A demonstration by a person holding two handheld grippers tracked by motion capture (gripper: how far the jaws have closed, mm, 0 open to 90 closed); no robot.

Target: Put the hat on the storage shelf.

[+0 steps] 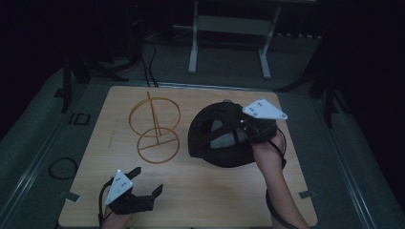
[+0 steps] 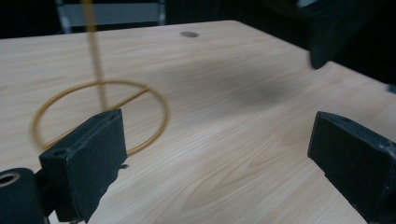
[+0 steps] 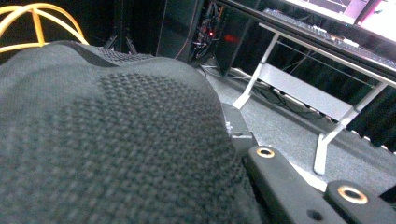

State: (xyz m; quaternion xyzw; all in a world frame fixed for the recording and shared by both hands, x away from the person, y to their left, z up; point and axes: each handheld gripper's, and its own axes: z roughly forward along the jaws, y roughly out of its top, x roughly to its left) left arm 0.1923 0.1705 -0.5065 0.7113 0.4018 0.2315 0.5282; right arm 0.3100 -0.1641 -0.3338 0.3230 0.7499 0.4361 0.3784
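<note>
We are pinching the black cap (image 1: 217,136) in the right gripper (image 1: 248,130), its jaws clamped on the rim; the soft fabric could be slipping out. The left gripper (image 1: 145,183) is hanging spread and empty, with the wire hat stand (image 1: 154,125) just ahead of its jaws, nothing blocking.
</note>
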